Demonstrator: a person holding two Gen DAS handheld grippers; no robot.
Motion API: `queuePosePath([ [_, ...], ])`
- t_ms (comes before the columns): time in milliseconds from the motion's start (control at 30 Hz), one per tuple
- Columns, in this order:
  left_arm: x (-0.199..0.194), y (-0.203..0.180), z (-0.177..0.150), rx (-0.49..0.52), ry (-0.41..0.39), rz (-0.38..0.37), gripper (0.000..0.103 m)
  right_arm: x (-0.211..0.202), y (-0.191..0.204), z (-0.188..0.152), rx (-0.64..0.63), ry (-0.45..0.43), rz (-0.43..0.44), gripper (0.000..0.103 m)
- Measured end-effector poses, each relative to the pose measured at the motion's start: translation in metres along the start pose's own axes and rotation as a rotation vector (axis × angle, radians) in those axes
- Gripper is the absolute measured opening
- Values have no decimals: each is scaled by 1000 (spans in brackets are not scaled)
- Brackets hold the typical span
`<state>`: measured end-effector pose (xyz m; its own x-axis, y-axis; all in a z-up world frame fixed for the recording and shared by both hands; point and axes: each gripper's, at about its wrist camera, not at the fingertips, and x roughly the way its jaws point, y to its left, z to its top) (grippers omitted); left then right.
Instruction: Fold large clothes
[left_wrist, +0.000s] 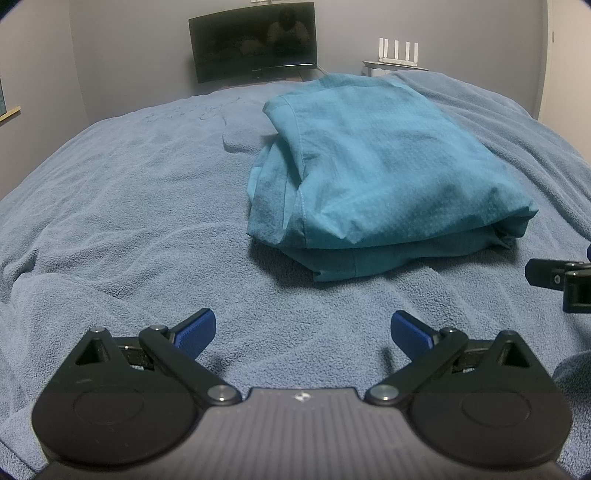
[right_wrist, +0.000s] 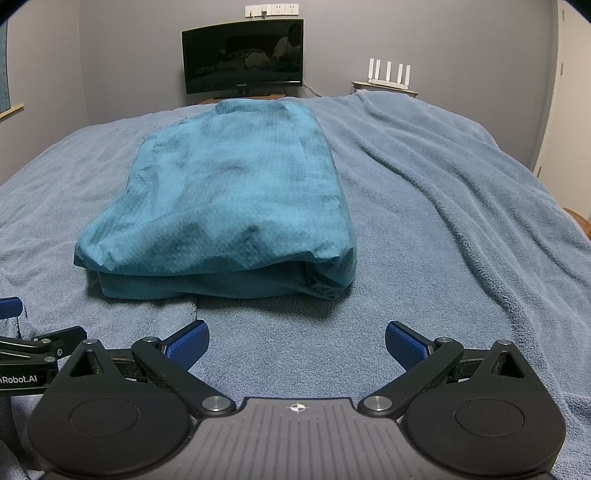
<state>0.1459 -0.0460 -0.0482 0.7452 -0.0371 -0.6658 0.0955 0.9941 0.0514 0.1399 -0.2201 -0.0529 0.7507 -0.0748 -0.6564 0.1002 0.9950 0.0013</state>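
The left hand-held gripper (left_wrist: 303, 332) reads "nRobot.AI" along its body in the right wrist view. A dark monitor (right_wrist: 243, 57) and white router (right_wrist: 388, 73) stand beyond the bed (right_wrist: 443, 206). A teal garment (right_wrist: 229, 199) lies folded on the blue blanket (left_wrist: 122, 206), just ahead of both wide, empty grippers, including the right hand-held gripper (right_wrist: 297, 341).

Teal garment (left_wrist: 373, 162) (right_wrist: 236, 199): thin, faintly checked fabric, folded into a thick rectangular stack of several layers. Lies flat on the blue blanket (left_wrist: 129, 206) (right_wrist: 443, 221) covering the bed. Near edge slightly rumpled, layers showing, one seam visible along the left side.
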Motion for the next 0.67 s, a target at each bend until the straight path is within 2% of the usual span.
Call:
queuePosePath([
  [667,2,3,-2,-2,5,-19,102,2,0,1,-1,4,2,103],
])
